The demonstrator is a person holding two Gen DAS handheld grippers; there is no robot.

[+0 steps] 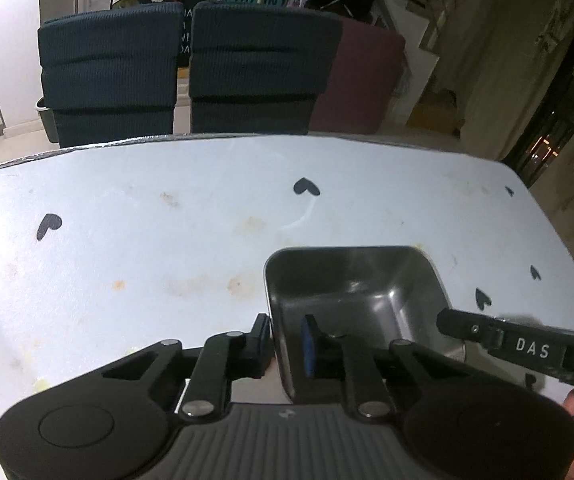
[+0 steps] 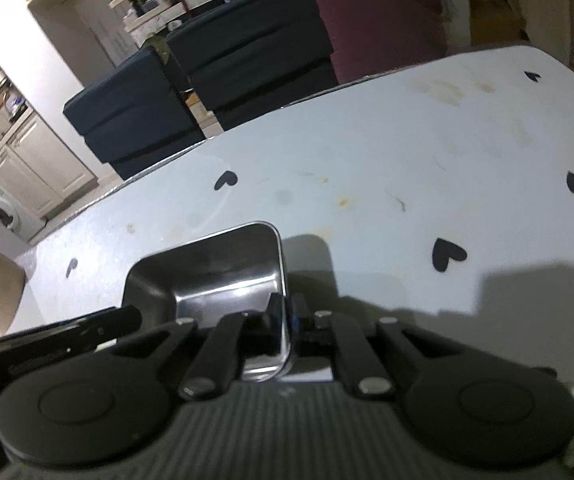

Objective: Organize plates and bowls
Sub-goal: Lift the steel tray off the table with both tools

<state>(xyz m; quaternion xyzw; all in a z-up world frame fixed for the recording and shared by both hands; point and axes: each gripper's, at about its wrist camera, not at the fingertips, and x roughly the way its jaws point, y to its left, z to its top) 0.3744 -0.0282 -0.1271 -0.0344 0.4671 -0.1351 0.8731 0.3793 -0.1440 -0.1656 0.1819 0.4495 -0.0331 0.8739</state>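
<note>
Square steel bowl (image 1: 351, 292): on the heart-print tablecloth (image 1: 147, 240), near edge. Left gripper (image 1: 285, 344) clamped on its left wall; right gripper (image 2: 285, 320) clamped on its right wall.

A pale blue tablecloth (image 1: 167, 248) with black heart prints (image 1: 306, 187) and faint brownish stains covers the table across the middle of both views. Behind its far edge, in the upper part of the frames, stand two dark blue chairs (image 1: 107, 76) and a maroon one (image 1: 361, 80). A washing machine (image 2: 1, 210) sits at the left edge of the right wrist view, below cream cabinets (image 2: 35, 168).
</note>
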